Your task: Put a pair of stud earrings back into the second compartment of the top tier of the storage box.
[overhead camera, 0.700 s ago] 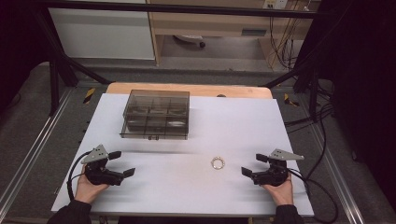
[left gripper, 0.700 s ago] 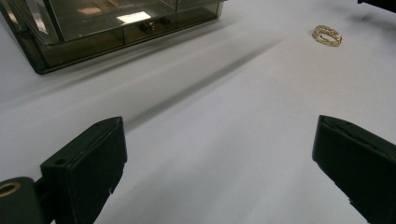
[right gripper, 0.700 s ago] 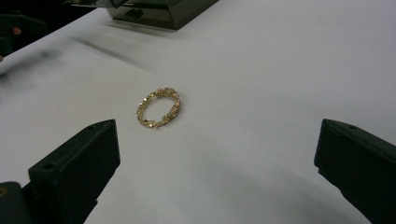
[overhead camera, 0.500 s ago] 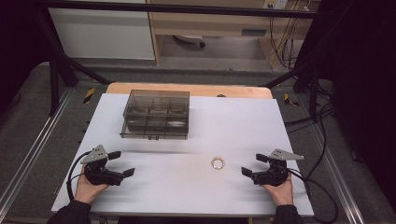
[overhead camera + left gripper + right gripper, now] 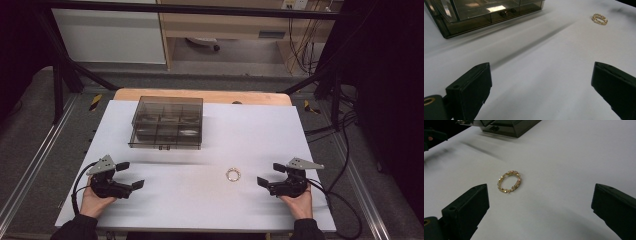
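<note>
Gold bracelet (image 5: 509,182) flat on white table (image 5: 300,135), both tools (image 5: 127,175) (image 5: 268,175) wide open, empty

From my screen, the white surface (image 5: 300,135) sits on a wooden top (image 5: 200,95). Grey carpet floor (image 5: 30,130) surrounds it, black frame bars (image 5: 65,75) cross behind, beside a white cabinet (image 5: 110,35) and tangled cables (image 5: 300,40).
</note>
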